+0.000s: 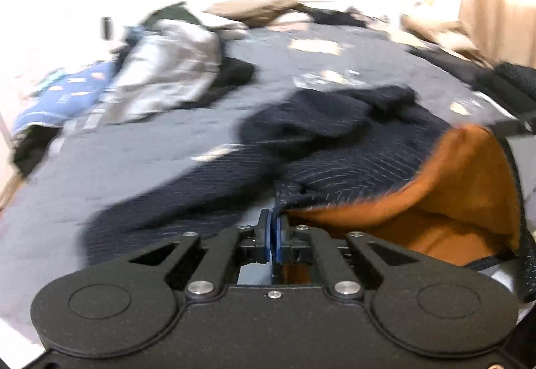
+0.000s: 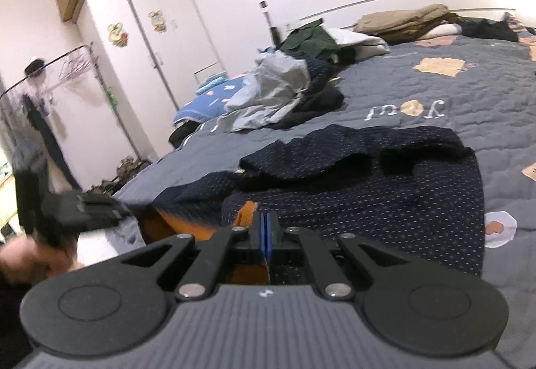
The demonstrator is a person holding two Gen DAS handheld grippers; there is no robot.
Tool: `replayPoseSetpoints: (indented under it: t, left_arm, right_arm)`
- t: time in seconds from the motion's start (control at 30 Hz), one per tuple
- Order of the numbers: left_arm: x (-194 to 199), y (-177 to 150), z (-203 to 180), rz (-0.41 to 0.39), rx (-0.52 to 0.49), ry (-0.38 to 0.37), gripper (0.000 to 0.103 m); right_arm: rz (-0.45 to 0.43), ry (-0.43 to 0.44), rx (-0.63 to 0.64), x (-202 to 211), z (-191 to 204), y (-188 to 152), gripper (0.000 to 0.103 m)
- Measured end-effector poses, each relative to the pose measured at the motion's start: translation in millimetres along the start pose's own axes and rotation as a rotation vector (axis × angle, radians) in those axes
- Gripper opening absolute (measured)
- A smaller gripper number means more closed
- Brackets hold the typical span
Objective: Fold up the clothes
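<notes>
A dark navy garment (image 1: pixel 321 148) with fine white dots and an orange fleece lining (image 1: pixel 452 198) lies crumpled on the grey quilted bed. My left gripper (image 1: pixel 274 228) is shut on the garment's near hem, where navy cloth meets the lining. In the right wrist view the same navy garment (image 2: pixel 361 188) spreads across the bed, its orange lining (image 2: pixel 248 211) showing at the near edge. My right gripper (image 2: pixel 266 225) is shut on that hem. The left gripper (image 2: pixel 97 206) appears blurred at the left, pinching the hem, with a hand (image 2: pixel 23 258) behind it.
A pile of unfolded clothes (image 2: pixel 278 91), grey, green and black, sits on the bed's left side, beside a blue patterned blanket (image 2: pixel 207 97). Folded tan clothes (image 2: pixel 405 19) rest by the headboard. A white wardrobe (image 2: pixel 147 44) and a clothes rack (image 2: pixel 50 94) stand left of the bed (image 2: pixel 469 94).
</notes>
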State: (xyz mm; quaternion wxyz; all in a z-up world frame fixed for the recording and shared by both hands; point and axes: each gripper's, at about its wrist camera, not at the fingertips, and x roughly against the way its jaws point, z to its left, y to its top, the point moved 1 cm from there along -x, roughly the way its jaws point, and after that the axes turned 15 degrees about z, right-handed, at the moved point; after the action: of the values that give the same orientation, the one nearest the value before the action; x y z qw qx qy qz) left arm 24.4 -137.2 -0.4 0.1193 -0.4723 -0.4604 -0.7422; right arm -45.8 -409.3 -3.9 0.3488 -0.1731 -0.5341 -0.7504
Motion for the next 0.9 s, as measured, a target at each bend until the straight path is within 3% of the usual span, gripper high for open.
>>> replayPoseSetpoints:
  t: [0.1, 0.23, 0.3, 0.53, 0.57, 0.63, 0.67, 0.77, 0.9]
  left_arm:
    - [6.9, -11.5, 36.7, 0.065, 0.035, 0.065, 0.004]
    - [-7.5, -27.5, 52.3, 0.206, 0.061, 0.133, 0.004]
    - [-5.8, -33.5, 55.3, 0.212, 0.082, 0.146, 0.005]
    - [29.8, -17.4, 53.9, 0.037, 0.172, -0.010, 0.007]
    - [33.4, -13.1, 49.1, 0.006, 0.185, -0.047, 0.014]
    - [32.3, -1.8, 34.8, -0.059, 0.206, -0.104, 0.041]
    - [30.8, 3.8, 24.0, -0.093, 0.205, -0.129, 0.060]
    - [16.7, 17.7, -12.2, -0.184, 0.179, -0.177, 0.062]
    - [-13.4, 21.3, -43.5, -0.197, 0.221, -0.276, 0.062]
  right_arm:
    - [0.052, 0.031, 0.062, -7.2, 12.8, -1.9, 0.002]
    - [0.122, 0.027, 0.139, -20.4, 27.5, -8.8, 0.002]
    - [0.123, 0.011, 0.124, -20.7, 24.9, -8.2, 0.003]
    - [0.124, -0.044, 0.071, -21.6, 15.7, -6.4, 0.005]
    - [0.119, -0.056, 0.058, -20.2, 13.4, -5.7, 0.006]
    - [0.083, -0.106, -0.012, -10.8, -0.8, -1.6, 0.006]
    - [0.074, -0.135, -0.043, -6.8, -10.5, -1.9, 0.006]
    - [0.062, -0.242, -0.138, 3.3, -36.6, -7.3, 0.006]
    - [0.063, -0.340, -0.240, 12.0, -65.6, -19.4, 0.008]
